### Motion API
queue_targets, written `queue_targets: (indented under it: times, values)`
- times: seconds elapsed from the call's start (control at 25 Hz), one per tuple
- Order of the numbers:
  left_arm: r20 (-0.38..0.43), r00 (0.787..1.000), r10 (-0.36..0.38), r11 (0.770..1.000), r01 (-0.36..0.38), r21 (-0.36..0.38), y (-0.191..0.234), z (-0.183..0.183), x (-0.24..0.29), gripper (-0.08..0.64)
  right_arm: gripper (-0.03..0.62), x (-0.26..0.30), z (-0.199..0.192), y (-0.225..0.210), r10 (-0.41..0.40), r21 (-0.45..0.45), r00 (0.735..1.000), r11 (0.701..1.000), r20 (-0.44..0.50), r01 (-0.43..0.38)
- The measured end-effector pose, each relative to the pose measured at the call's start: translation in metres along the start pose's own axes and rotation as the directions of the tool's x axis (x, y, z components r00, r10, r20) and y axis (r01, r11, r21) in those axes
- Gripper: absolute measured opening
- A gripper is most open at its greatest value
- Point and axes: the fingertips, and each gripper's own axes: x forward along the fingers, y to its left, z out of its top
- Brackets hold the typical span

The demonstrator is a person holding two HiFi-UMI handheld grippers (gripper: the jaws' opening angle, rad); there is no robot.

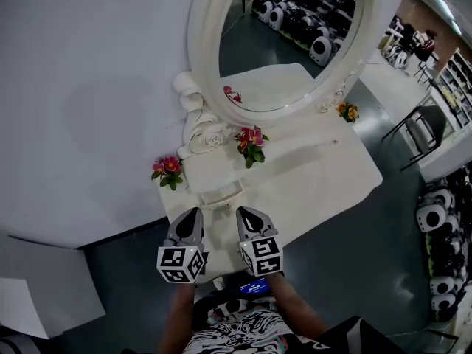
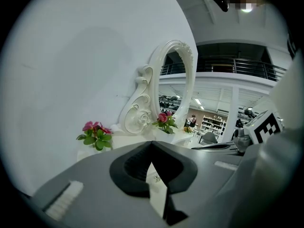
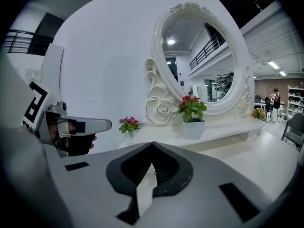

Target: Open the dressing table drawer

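— Where does the head view look from?
— High above, steeply down on the bench [image 1: 324, 175].
— And the gripper views?
— Low, close, both facing the mirror [image 3: 204, 65] and flowers [image 2: 96, 133] that all three share.

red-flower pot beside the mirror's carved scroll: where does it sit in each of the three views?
Head view: red-flower pot just above centre, on the tabletop.
Left gripper view: the pot slightly right of centre, small.
Right gripper view: the pot right of centre, large and clear.
Shared landmark: carved rose scroll, immediately left of the pot in all three.
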Motion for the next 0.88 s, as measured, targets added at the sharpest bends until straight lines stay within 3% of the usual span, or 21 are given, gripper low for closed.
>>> queue_targets:
  times: [0.2, 0.88]
  values:
    - [0.011, 1.000, -0.005, 1.000, 0.005, 0.007, -0.004, 0.004, -0.003, 0.002, 0.000, -0.005, -0.003, -0.001, -0.023, -0.039, 1.000, 0.999, -0.011, 0.023]
    - [-0.008, 1.000, -0.010, 1.000, 0.010, 0.015, -0.004, -0.005, -0.013, 0.002, 0.000, -0.019, -0.004, -0.001, -0.059, -0.027, 0.998, 0.998, -0.001, 0.059]
